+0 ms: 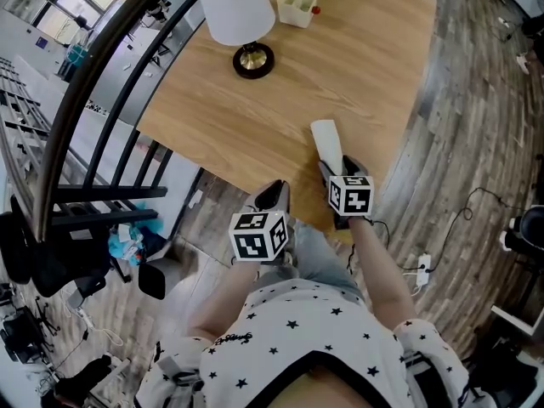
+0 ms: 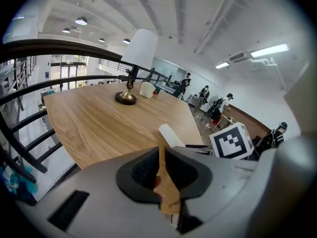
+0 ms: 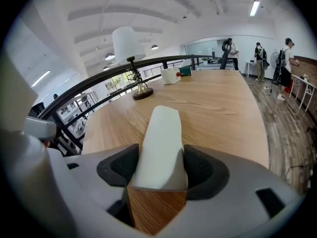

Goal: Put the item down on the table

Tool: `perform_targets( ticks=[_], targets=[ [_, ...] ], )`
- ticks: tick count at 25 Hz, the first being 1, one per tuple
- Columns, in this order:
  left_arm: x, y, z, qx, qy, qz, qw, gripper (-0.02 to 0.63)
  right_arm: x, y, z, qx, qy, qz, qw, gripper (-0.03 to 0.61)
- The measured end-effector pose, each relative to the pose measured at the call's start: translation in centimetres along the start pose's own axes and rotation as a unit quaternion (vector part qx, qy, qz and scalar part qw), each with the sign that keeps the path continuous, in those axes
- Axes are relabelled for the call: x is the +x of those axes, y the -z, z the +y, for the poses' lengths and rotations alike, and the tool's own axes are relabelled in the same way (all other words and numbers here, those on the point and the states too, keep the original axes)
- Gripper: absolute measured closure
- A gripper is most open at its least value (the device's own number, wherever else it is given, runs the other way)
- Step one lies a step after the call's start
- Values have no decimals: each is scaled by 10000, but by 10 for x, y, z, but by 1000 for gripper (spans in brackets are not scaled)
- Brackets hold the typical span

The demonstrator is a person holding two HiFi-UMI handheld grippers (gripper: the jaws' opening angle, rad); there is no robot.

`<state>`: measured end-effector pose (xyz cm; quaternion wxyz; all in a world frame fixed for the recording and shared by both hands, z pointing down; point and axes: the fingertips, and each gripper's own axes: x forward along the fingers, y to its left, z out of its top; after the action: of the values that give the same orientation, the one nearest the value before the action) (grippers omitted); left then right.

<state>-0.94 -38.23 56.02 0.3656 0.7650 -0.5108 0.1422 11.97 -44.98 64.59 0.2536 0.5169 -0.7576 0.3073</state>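
The right tool (image 3: pixel 159 165) is clenched on the white oblong item (image 3: pixel 161 143), its pads pressing the item's two sides at the near end. The item's long axis runs straight out from the tool toward the far side of the tabletop (image 1: pixel 340 66), over the near edge; whether its underside touches the wood I cannot tell. Setting it down looks like a short drop. The left tool (image 2: pixel 161 170) is closed on nothing, off the near edge to the left
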Motion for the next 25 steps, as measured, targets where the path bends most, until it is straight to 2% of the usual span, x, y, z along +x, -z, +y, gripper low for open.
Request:
perform_targets(
  ticks=[8, 13, 17, 25],
  targets=[
    [7, -1, -4, 3, 23, 74, 10000, 568, 14, 3, -2, -170, 85, 347, 9992, 296],
    [6, 1, -7, 12, 65, 86, 9999, 568, 15, 4, -1, -203, 129, 362, 9991, 295],
    [2, 5, -5, 21, 70, 64, 10000, 568, 16, 5, -2, -141, 141, 199, 9996, 293],
    [-24, 15, -2, 51, 82, -38, 9999, 568, -10, 9, 0, 414, 237, -219, 9986, 276]
  ],
)
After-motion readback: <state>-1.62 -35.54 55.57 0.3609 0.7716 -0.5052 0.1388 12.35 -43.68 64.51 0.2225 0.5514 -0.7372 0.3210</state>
